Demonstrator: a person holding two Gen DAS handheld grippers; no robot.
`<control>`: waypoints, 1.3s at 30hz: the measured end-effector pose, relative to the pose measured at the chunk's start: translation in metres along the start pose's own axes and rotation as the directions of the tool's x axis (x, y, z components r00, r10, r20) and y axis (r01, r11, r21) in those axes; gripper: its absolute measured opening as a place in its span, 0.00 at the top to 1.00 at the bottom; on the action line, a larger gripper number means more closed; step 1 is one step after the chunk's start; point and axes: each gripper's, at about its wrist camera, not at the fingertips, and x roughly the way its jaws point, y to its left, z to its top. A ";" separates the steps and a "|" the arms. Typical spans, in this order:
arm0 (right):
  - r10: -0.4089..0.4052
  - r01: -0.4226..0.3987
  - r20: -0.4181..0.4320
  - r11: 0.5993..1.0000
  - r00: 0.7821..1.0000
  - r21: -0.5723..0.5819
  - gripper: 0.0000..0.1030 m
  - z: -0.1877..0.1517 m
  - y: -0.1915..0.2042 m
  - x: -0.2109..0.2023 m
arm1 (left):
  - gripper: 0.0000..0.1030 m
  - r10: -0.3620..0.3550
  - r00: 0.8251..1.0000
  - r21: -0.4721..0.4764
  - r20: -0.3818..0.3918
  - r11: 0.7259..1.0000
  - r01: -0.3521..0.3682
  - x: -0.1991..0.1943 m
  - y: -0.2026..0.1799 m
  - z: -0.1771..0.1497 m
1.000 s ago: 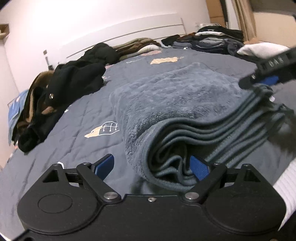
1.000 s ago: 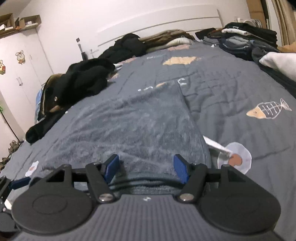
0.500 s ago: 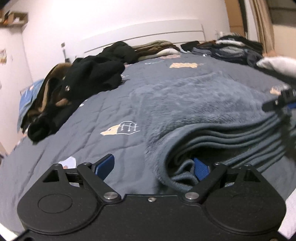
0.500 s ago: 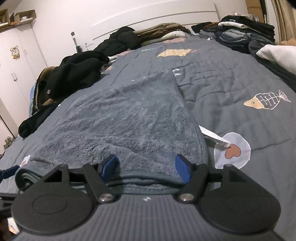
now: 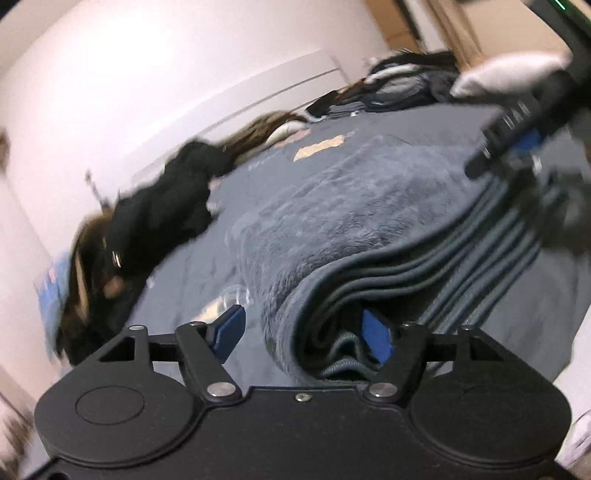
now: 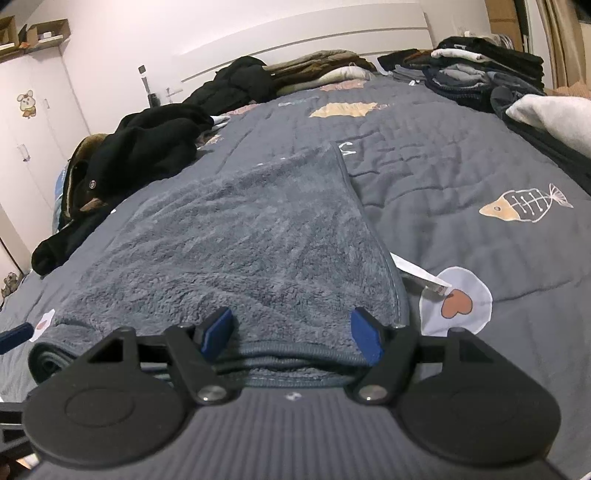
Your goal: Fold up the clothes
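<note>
Your left hand-held gripper (image 5: 303, 332) sits at the near left corner of the folded grey fleece blanket (image 5: 351, 221). Its jaws are closing. The rolled corner lies between them: the right blue pad is tucked into the layered edges, while the left pad stands clear of the fabric over the bed quilt (image 5: 177, 280). This view is tilted and smeared with motion blur.

Your right hand-held gripper (image 6: 291, 336) is at the blanket's (image 6: 251, 236) near right edge, jaws spread, with the top hem running between the two blue pads. You cannot tell whether the pads press on the cloth. In the left wrist view that gripper shows ahead and to the right (image 5: 506, 147), blurred, at the stacked edges.

The blanket lies flat on the bed, folded into several layers, stretching forward from both grippers. A white care tag (image 6: 421, 275) sticks out just right of the right gripper, its tip over a heart patch (image 6: 458, 304) on the quilt (image 6: 461, 147). Further right is a fish-skeleton print (image 6: 524, 203).

Ahead and left of the right gripper: a heap of black coats (image 6: 147, 147). Far ahead, along the white headboard (image 6: 314, 33): brown and cream garments (image 6: 321, 68). Far ahead and right: a stack of folded dark clothes (image 6: 480, 74).
</note>
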 end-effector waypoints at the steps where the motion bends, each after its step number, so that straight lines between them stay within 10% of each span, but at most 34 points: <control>1: 0.001 -0.001 0.001 1.000 1.000 -0.005 0.32 0.000 0.001 0.000 | 0.34 0.016 1.000 0.043 0.016 0.999 -0.017 0.001 -0.005 0.000; 12: 0.050 -0.047 0.025 0.993 0.998 -0.111 0.32 -0.004 0.012 -0.016 | 0.47 0.040 0.998 0.234 0.058 0.971 -0.052 0.021 -0.036 0.007; 14: 0.056 -0.051 0.027 0.987 0.998 -0.153 0.32 -0.006 0.016 -0.021 | 0.66 0.027 0.998 0.239 0.059 0.970 -0.040 0.023 -0.035 0.007; 25: 0.150 -0.106 0.051 0.866 0.987 -0.489 0.26 -0.023 0.054 -0.038 | 0.78 -0.131 0.991 -0.143 0.030 0.981 0.133 0.010 0.024 0.032; 36: 0.070 -0.016 0.056 0.757 0.996 -0.653 0.20 -0.032 0.069 -0.014 | 0.79 -0.172 0.985 -0.197 0.031 0.965 0.174 0.007 0.035 0.030; 38: 0.044 0.005 0.060 0.765 0.997 -0.645 0.39 -0.031 0.068 -0.007 | 0.79 -0.176 0.984 -0.189 0.026 0.966 0.178 0.007 0.035 0.029; 39: 0.032 0.015 0.062 0.768 0.998 -0.640 0.75 -0.030 0.067 -0.004 | 0.79 -0.177 0.984 -0.181 0.023 0.967 0.178 0.007 0.035 0.028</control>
